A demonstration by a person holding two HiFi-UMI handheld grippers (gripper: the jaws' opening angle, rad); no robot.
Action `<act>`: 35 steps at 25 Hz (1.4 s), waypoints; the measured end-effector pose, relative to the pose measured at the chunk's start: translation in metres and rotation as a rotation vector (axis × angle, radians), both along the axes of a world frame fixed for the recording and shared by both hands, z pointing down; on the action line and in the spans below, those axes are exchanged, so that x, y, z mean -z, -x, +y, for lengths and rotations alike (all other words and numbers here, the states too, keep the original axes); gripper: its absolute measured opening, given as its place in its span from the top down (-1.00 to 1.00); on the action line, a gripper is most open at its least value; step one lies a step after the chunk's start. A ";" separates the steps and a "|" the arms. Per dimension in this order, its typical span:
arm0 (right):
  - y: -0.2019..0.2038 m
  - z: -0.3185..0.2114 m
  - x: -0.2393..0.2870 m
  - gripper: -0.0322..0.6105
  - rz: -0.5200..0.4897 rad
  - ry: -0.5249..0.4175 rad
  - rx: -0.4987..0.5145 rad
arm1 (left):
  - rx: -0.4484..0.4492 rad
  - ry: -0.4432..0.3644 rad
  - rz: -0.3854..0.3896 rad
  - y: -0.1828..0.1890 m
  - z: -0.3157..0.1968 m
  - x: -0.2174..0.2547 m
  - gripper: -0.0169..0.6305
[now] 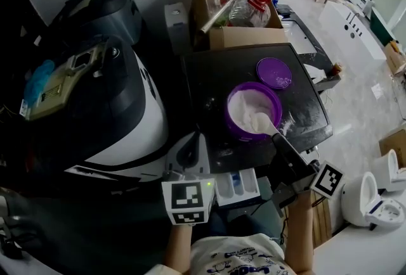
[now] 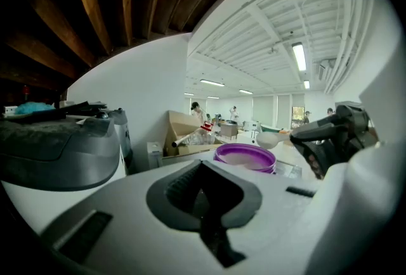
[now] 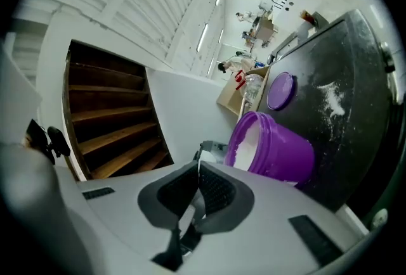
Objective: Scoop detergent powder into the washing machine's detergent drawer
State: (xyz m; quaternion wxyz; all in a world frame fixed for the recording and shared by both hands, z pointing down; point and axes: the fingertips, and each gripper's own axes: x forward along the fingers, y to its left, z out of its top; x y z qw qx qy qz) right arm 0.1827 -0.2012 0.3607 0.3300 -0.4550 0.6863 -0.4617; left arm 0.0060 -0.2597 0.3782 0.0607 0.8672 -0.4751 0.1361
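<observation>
A purple tub [image 1: 254,112] of white detergent powder stands open on a black tabletop [image 1: 209,77], with its purple lid [image 1: 274,72] lying behind it. My right gripper [image 1: 274,134] is shut on the handle of a white scoop [image 1: 262,121], whose bowl is heaped with powder just above the tub's near rim. In the right gripper view the thin white handle [image 3: 198,179] sits between the jaws, with the tub [image 3: 273,150] just beyond. The detergent drawer [image 1: 236,184] stands pulled out below the table's near edge. My left gripper [image 1: 192,152] is shut and empty beside the drawer.
The white and black washing machine [image 1: 127,109] fills the left. A cardboard box [image 1: 238,7] with bottles stands behind the table. Spilled powder [image 1: 288,123] dusts the tabletop by the tub. White fixtures [image 1: 380,191] sit on the floor at right.
</observation>
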 end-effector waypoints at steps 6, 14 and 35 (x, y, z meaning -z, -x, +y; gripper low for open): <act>0.003 0.025 -0.004 0.84 -0.066 -0.014 0.046 | 0.029 0.005 -0.008 -0.002 0.028 -0.006 0.94; 0.015 0.073 -0.022 0.84 -0.065 0.008 0.108 | 0.070 0.028 -0.026 0.002 0.085 -0.022 0.94; 0.046 0.126 -0.056 0.84 0.133 0.056 0.143 | 0.130 0.060 -0.026 0.028 0.159 -0.045 0.94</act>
